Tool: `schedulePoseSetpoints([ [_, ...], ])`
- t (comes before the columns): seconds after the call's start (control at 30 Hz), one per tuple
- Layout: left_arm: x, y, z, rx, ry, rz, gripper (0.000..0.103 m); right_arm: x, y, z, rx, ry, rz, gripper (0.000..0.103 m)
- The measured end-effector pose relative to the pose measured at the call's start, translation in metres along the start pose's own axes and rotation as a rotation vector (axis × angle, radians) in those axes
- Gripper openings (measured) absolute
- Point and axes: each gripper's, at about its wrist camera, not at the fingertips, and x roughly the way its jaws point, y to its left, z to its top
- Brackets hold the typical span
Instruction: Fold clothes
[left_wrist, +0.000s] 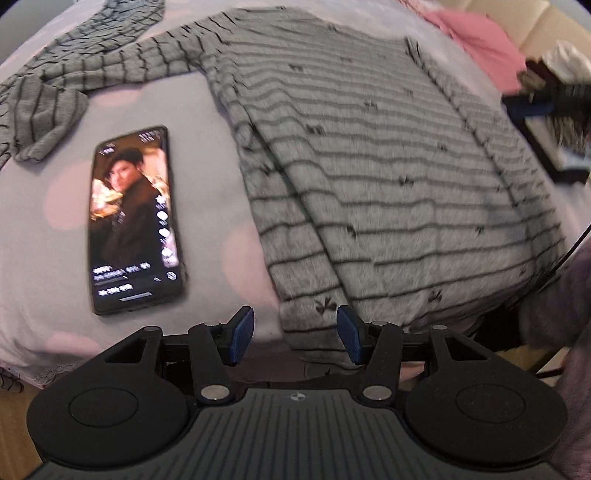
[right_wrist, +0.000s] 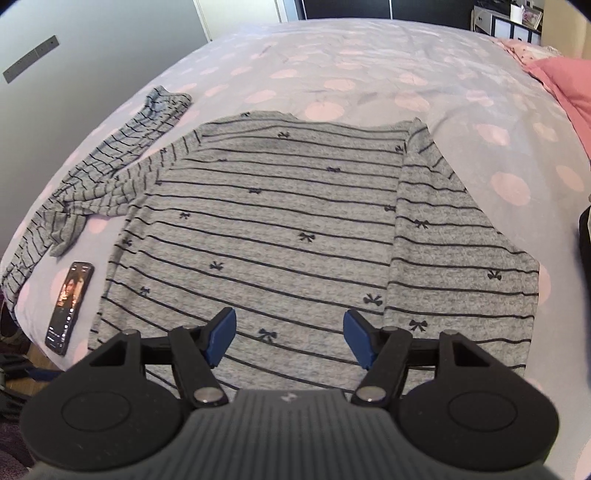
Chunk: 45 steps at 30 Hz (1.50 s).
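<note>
Grey striped top (right_wrist: 280, 229) w/ bow print lay flat on dotted bedsheet (right_wrist: 369, 74), one side folded in. Phone (left_wrist: 135, 221) beside it. Left gripper (left_wrist: 295, 334) & right gripper (right_wrist: 290, 338) both agape, empty, above hem.

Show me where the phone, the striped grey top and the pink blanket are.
phone (right_wrist: 70, 306), right wrist view, middle of its lit screen.
striped grey top (right_wrist: 280, 221), right wrist view, middle of its body.
pink blanket (right_wrist: 565, 81), right wrist view, its folded edge.

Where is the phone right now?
The phone lies screen up on the bedsheet near the bed's front edge, left of the striped grey top in both views, just below its spread sleeve.
</note>
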Motion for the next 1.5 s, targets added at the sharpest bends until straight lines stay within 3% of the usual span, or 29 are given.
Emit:
schedulePoseSetpoints([
  [0.2,0.013,-0.001,0.001,-0.015,-0.002,0.026,0.042,-0.008,0.009,-0.008,0.008,-0.021,0.024,0.068],
  [0.27,0.012,-0.002,0.001,-0.005,0.002,0.025,0.016,-0.009,0.010,-0.011,0.013,-0.022,0.026,0.068],
  [0.3,0.012,0.000,0.001,-0.012,0.007,0.011,0.010,-0.009,0.010,-0.012,0.013,-0.021,0.027,0.068],
  [0.47,-0.001,0.001,-0.004,-0.056,-0.005,0.004,0.005,-0.006,0.009,-0.015,0.016,-0.008,0.010,0.068],
  [0.57,-0.019,0.004,-0.004,-0.090,-0.001,0.048,0.004,-0.003,0.009,-0.017,0.017,0.005,0.008,0.068],
  [0.67,-0.033,0.021,-0.006,-0.153,0.017,0.124,0.004,0.000,0.010,-0.018,0.009,0.014,0.010,0.068],
  [0.77,-0.030,0.037,-0.007,-0.204,0.030,0.145,0.004,0.004,0.011,-0.018,0.000,0.023,0.010,0.068],
  [0.87,-0.020,0.033,-0.005,-0.152,0.052,0.195,0.005,0.009,0.013,-0.017,-0.004,0.039,0.002,0.068],
  [1.0,-0.021,0.034,-0.002,-0.164,0.085,0.181,0.009,0.011,0.014,-0.017,-0.010,0.044,0.007,0.070],
  [1.07,-0.028,0.037,0.004,-0.189,0.086,0.168,0.018,0.014,0.014,-0.018,-0.013,0.050,0.002,0.071],
  [1.2,-0.051,0.051,0.027,-0.240,0.041,0.144,0.025,0.024,0.012,-0.019,-0.009,0.082,-0.015,0.071],
  [1.33,-0.079,0.081,0.064,-0.292,-0.057,0.202,0.042,0.033,0.009,-0.018,-0.003,0.103,-0.025,0.071],
  [1.5,-0.095,0.136,0.107,-0.431,-0.176,0.250,0.044,0.042,0.012,-0.016,-0.016,0.122,-0.028,0.071],
])
